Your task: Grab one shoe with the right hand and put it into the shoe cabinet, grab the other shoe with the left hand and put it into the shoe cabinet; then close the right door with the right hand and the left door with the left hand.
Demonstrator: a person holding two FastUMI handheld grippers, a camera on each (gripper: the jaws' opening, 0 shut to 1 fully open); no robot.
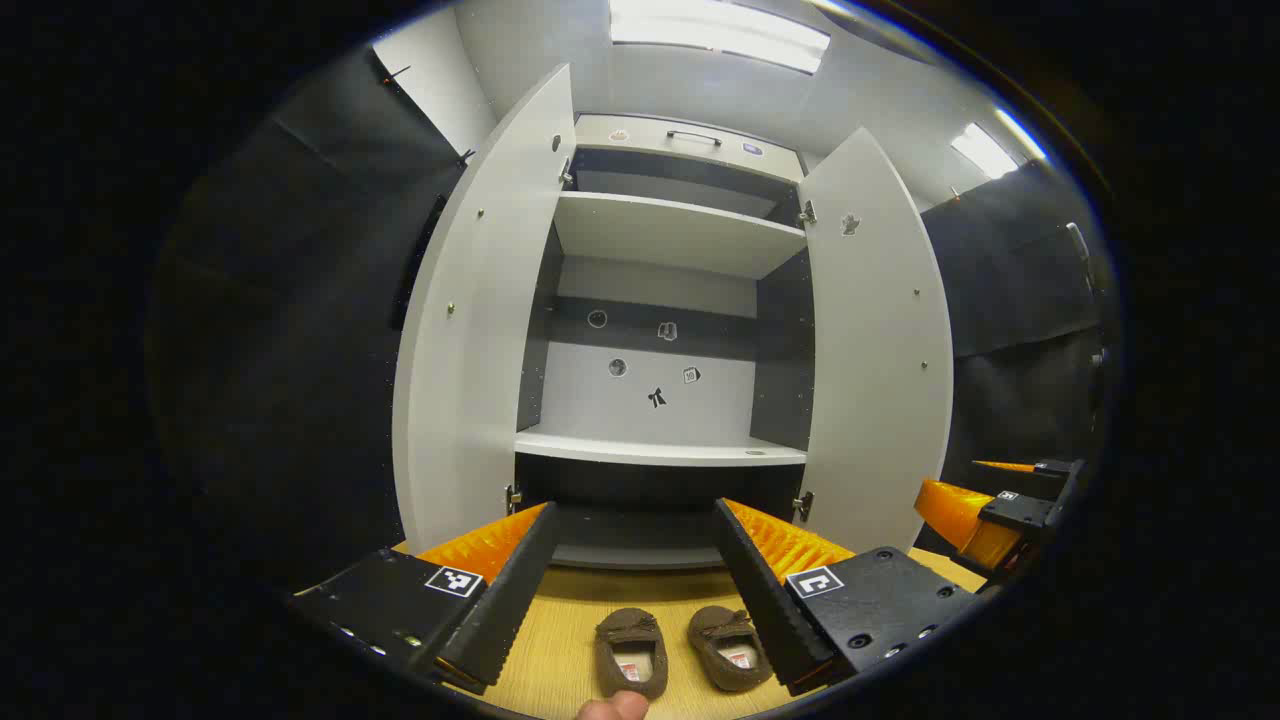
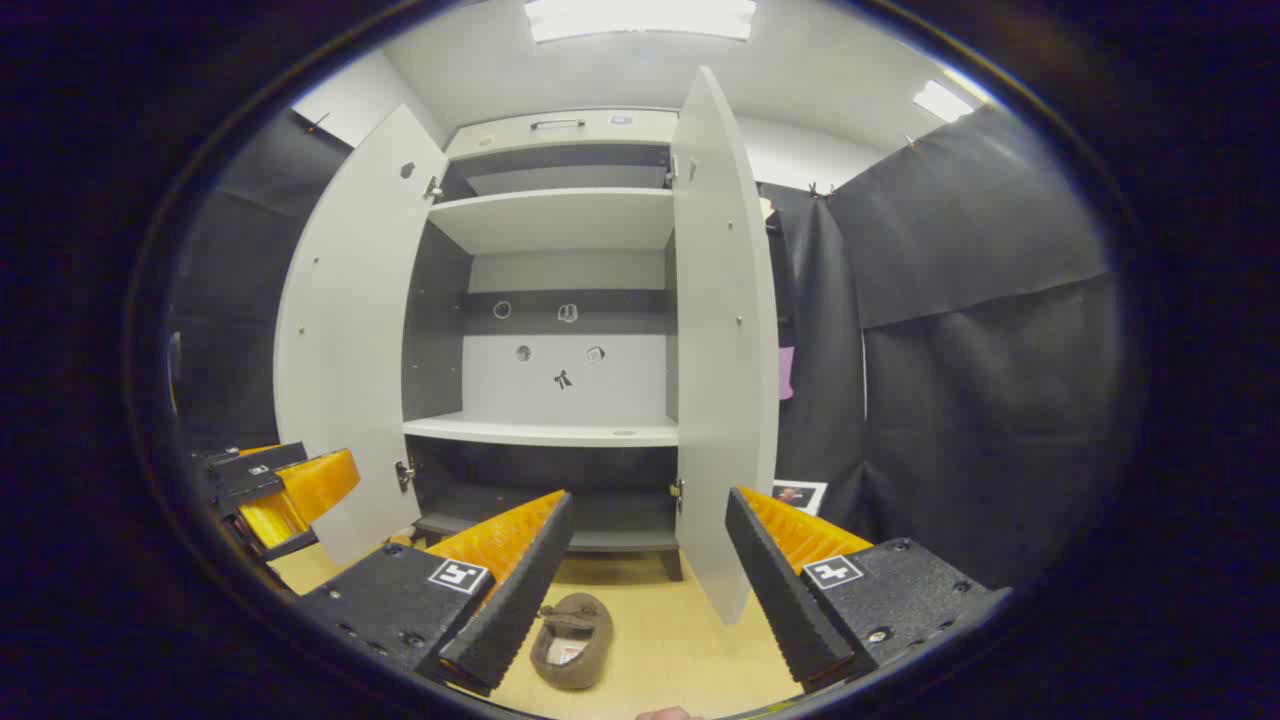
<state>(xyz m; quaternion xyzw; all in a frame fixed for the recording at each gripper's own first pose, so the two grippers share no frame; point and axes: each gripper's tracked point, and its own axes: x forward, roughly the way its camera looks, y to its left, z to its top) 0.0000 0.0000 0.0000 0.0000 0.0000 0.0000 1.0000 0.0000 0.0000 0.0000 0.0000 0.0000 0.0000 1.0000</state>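
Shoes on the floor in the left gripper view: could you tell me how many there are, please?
2. One brown shoe lies on the left, the other shoe beside it on the right, both before the open cabinet.

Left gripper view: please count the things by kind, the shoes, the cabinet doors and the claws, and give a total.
Brown suede slipper shoes: 2
Open white cabinet doors: 2
Claws: 2
Total: 6

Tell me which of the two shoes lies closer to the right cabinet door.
The right-hand shoe in the left gripper view, beside that gripper's right finger. Its twin sits further left on the wooden floor, toward the middle of the open cabinet.
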